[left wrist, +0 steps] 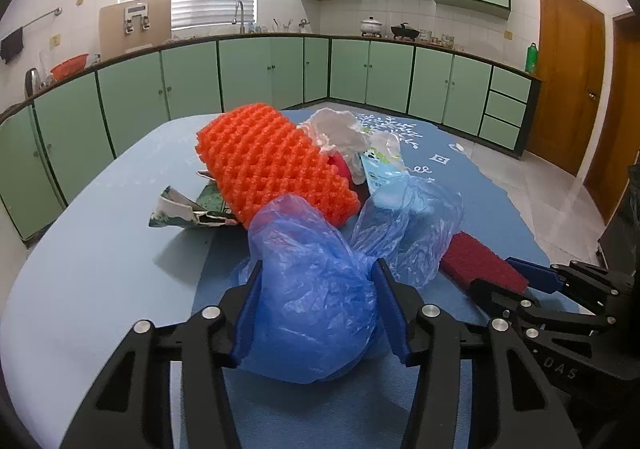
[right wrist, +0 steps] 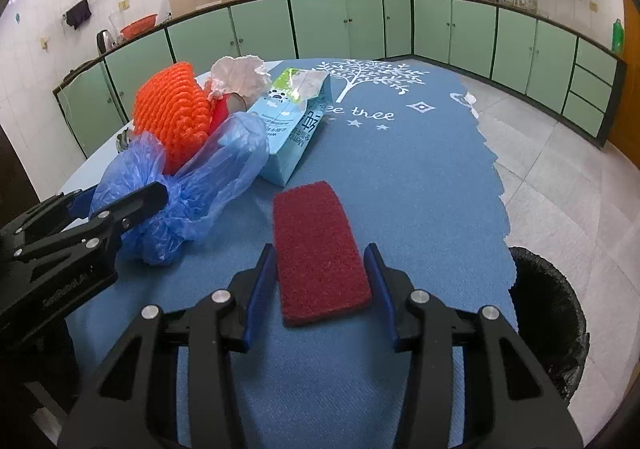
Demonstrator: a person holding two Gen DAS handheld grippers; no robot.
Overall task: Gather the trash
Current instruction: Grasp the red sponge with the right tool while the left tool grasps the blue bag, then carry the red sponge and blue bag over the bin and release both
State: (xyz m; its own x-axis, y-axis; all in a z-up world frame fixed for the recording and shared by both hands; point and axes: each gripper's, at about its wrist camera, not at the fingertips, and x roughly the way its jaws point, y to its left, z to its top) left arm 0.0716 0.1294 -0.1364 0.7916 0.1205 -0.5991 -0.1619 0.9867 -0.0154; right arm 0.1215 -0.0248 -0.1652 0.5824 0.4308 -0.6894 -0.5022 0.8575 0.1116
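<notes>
Left hand-held gripper [left wrist: 318, 281] has its two fingers spread around a crumpled blue plastic bag [left wrist: 316, 289], pads against the plastic on both sides, though whether they are squeezing yet I can't tell. Right hand-held gripper [right wrist: 320, 269] stands wide, straddling the near end of a dark red scouring pad [right wrist: 320, 249] that lies flat on the tabletop [right wrist: 420, 177] toward its right edge; a sliver of gap shows each side, so nothing is gripped. My read: both are lined up for a grab at once.

Beyond the bag, the trash is heaped together toward the left side: an orange foam net [left wrist: 272, 165] leaning on top, white crumpled paper [left wrist: 340, 131] behind it, a light blue carton [right wrist: 292, 125] on its side, torn green packaging [left wrist: 188, 209] at the left. Just off the right edge, on the floor, a bin with a black liner [right wrist: 548, 313] waits, handy for the drop.
</notes>
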